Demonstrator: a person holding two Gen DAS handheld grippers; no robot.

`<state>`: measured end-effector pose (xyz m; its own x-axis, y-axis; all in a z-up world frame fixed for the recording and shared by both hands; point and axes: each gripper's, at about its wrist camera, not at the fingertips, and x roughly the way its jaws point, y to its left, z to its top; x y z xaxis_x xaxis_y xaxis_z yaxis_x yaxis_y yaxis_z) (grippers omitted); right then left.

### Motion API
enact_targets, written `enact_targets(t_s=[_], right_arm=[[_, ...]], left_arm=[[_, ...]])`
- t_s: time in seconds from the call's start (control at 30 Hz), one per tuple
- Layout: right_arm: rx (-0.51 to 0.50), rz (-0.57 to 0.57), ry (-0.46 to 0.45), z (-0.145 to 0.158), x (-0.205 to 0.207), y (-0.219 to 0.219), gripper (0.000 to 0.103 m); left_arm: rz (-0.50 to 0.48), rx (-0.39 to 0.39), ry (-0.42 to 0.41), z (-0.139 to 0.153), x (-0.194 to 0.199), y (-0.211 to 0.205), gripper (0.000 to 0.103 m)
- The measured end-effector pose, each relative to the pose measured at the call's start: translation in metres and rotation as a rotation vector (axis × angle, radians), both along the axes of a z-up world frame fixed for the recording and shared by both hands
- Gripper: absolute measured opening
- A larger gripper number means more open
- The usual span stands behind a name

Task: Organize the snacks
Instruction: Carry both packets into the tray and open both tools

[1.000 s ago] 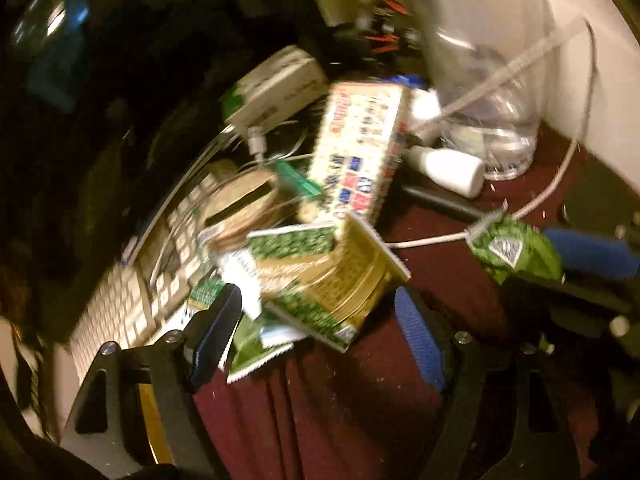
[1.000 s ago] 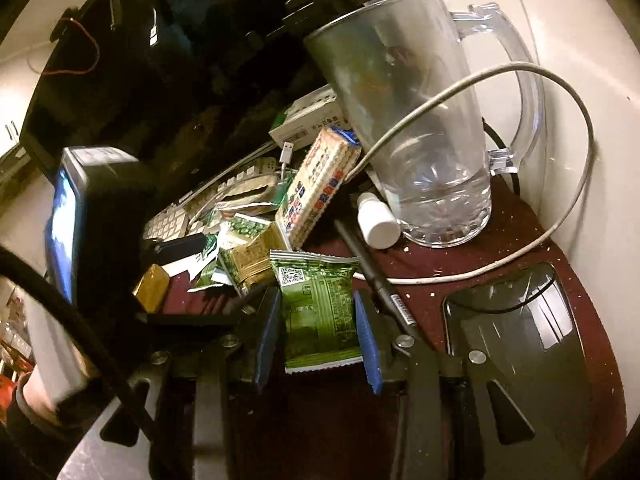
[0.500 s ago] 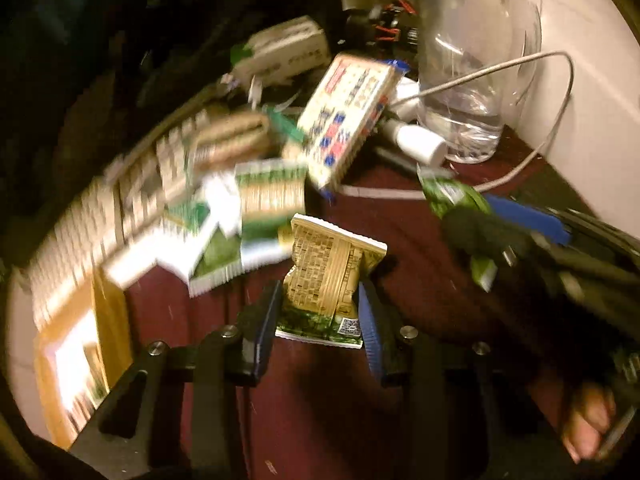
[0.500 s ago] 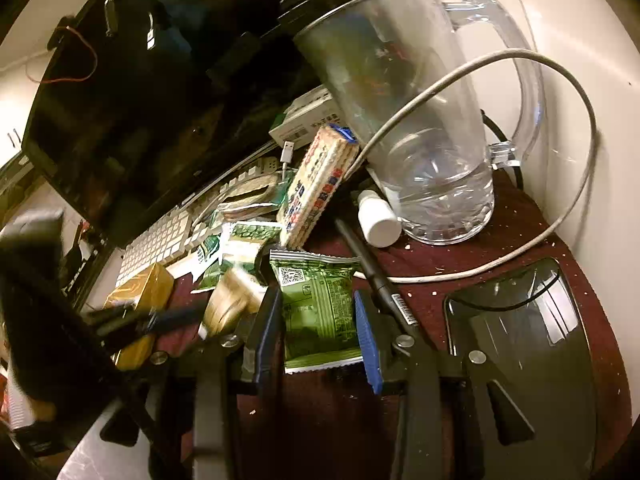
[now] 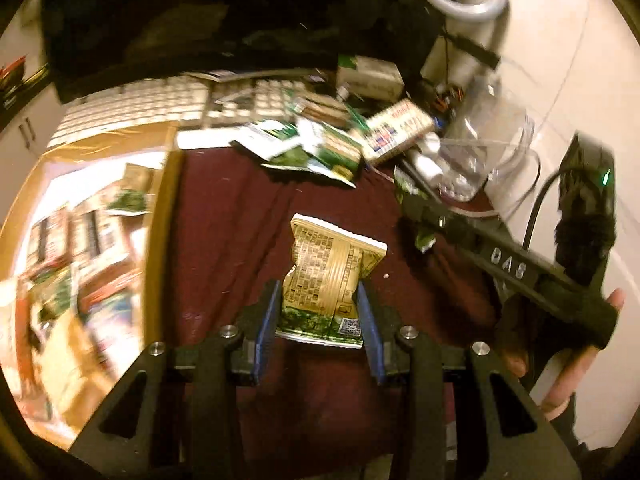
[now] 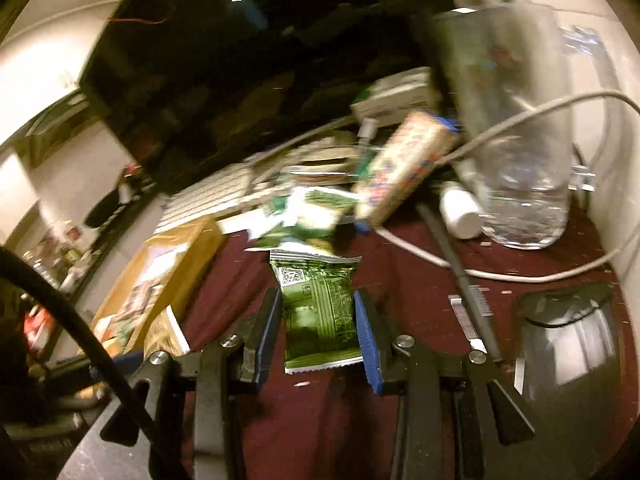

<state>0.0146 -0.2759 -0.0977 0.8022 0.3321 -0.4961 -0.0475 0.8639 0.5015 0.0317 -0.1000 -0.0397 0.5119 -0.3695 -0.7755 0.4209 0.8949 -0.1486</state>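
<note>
In each hand we carry one snack, and nearest the lens on the left side the left gripper (image 5: pixel 317 312) has its blue pads pressed against the flanks of a gold snack packet (image 5: pixel 326 280). The wrapper buckles inward at the waist, so we judge the grip firm and the packet lifted off the maroon cloth (image 5: pixel 224 232) rather than lying on it (the blur makes the gap hard to confirm). We hold it by its lower half, leaving the printed top free, probably so it can drop cleanly into the cardboard box (image 5: pixel 160 216) just to the left, which already holds assorted packets.

On the other side, the right gripper (image 6: pixel 318 328) is likewise closed on a green snack packet (image 6: pixel 318 304), its sealed edge with the QR code pointing away from us. Both tools point forward and slightly down over the cloth; from the left view the right tool reaches in low, with the hand (image 5: pixel 576 364) wrapped round its handle.

Farther out, the remaining snack pile (image 5: pixel 312 148) sits at the cloth's far edge against the keyboard (image 5: pixel 168 100), with a long biscuit box (image 6: pixel 404 168) leaning beside the glass pitcher (image 6: pixel 516 128). A white cable (image 6: pixel 520 276), a pen (image 6: pixel 456 264) and a black mouse (image 6: pixel 568 344) crowd the right side, which we think explains gathering toward the box on the left.
</note>
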Motion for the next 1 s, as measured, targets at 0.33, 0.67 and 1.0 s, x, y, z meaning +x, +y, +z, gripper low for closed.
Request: enact_targets(t_s=[0.33,0.67,1.0], right_arm=[[0.029,0.321,-0.030,0.046,0.027,0.108,0.037],[-0.070,0.411,0.003,0.054,0.073,0.184,0.037],[-0.127,0.409,0.023,0.021,0.091,0.208,0.037]], left_arm=[[0.215,-0.116,-0.079,0.051,0.002,0.105,0.040],[0.444,-0.127,-0.071,0.032,0.026,0.210,0.040],[0.335,-0.048,0.038,-0.009,0.053,0.199,0.041]])
